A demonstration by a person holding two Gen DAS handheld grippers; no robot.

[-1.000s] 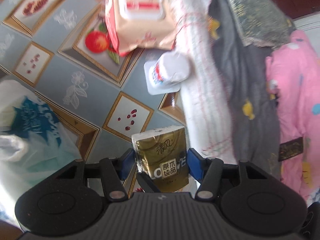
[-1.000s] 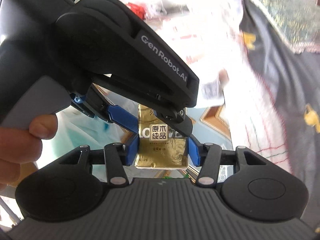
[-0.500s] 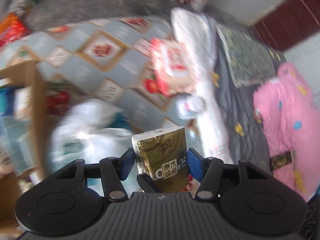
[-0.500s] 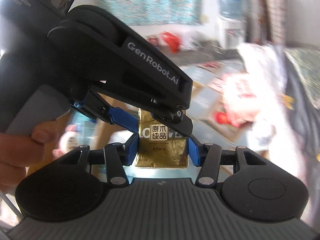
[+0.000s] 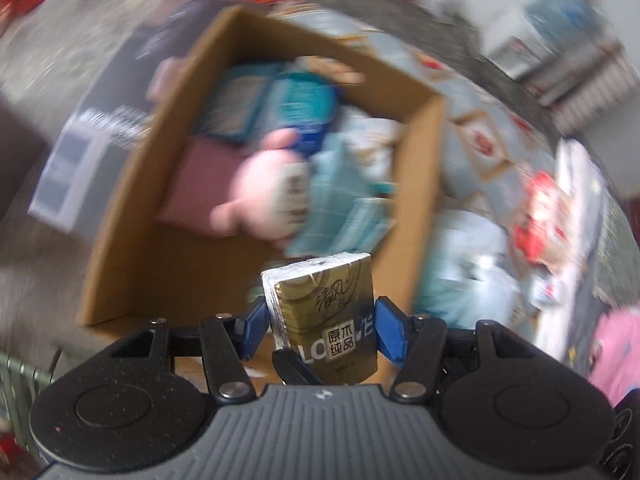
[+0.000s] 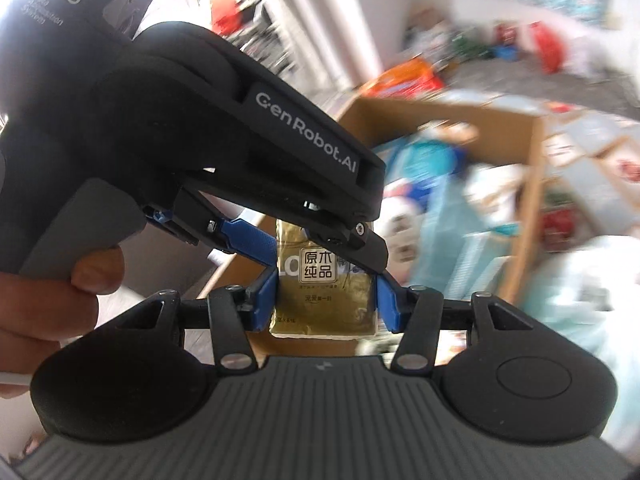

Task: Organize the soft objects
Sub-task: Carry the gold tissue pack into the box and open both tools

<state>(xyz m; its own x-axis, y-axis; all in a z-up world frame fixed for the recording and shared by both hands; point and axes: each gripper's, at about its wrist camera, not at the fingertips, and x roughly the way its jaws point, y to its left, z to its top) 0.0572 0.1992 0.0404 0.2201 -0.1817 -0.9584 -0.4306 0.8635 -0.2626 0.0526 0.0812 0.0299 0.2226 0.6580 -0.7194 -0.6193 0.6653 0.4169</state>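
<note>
Cardboard box [image 5: 416, 184] holds pink plush [image 5: 264, 196], teal packs [image 5: 340, 216]; left gripper [image 5: 320, 322] and right gripper [image 6: 325, 300] both clamp gold tissue pack [image 5: 324, 312].

The left gripper [image 5: 322, 322] points steeply downward, its blue pads [image 5: 390, 334] pressed against both sides of the gold tissue pack [image 5: 326, 316]. The right gripper [image 6: 325, 304] clamps the same pack from the near side, blue pads touching its left and right faces. In the right wrist view the left gripper's black body [image 6: 224, 148] crosses from upper left, its fingers reaching down onto the pack's far end. A person's hand [image 6: 44, 300] wraps its handle at the left edge; the blur probably hides the rest of the grip.
</note>
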